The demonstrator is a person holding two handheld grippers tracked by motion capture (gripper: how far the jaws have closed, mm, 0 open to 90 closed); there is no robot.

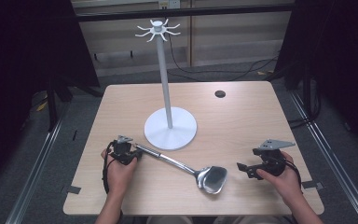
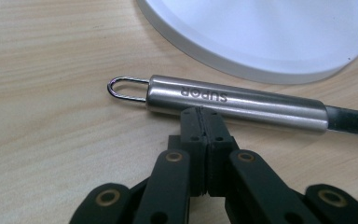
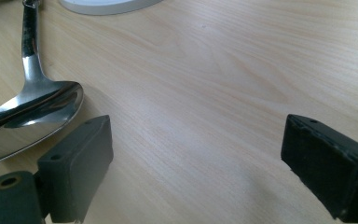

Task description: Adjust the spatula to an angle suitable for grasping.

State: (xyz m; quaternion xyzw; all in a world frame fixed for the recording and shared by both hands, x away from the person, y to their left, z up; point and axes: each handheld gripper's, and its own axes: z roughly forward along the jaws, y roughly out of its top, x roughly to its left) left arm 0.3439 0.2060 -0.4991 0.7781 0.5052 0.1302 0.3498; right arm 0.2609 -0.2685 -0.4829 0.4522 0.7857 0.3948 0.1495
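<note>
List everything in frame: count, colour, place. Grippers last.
Light wooden table: 1, tan, centre.
White metal hook stand with round base: 1, white, table middle.
Polished steel ladle with cylindrical handle: 1, silver, lying in front of the stand, handle loop toward the left gripper.
Small round hole: 1, black, table far right.
Left gripper: 1, black, jaws shut, tips at the ladle handle.
Right gripper: 1, black, jaws open, beside the ladle bowl.

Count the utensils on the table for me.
1: a steel ladle lying near the front edge, its handle beside the white stand's base, its bowl toward the right gripper.
</note>
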